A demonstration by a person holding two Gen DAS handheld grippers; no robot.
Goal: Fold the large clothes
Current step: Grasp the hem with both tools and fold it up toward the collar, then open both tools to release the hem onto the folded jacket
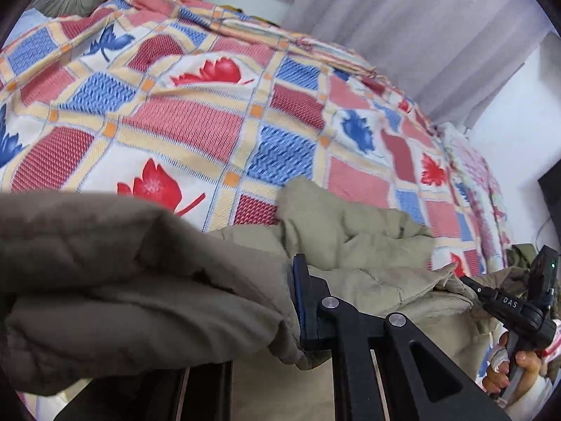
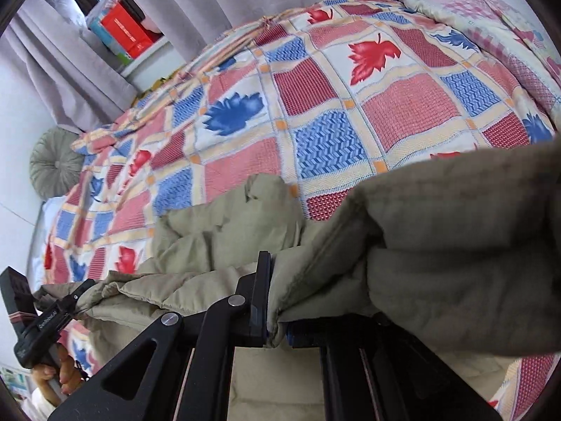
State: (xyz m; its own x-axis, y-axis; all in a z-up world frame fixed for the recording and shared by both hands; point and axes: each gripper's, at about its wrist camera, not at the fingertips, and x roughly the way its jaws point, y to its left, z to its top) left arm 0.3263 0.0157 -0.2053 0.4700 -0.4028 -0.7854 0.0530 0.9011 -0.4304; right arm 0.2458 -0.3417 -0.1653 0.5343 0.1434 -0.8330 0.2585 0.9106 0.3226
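A large olive padded jacket hangs between my two grippers above the bed, its middle sagging in folds onto the patchwork bedspread. My left gripper is shut on a thick bunch of the jacket, which hides one finger. Its other finger shows beside the cloth. At the right edge, my right gripper pinches another part of the garment. In the right wrist view the jacket drapes over my right gripper, shut on a hem. My left gripper grips the cloth at lower left.
Grey curtains hang behind the bed. A round grey-green cushion lies at its head. A shelf holds a red box. A pink quilt is piled at the far side. A person's hand holds the right gripper's handle.
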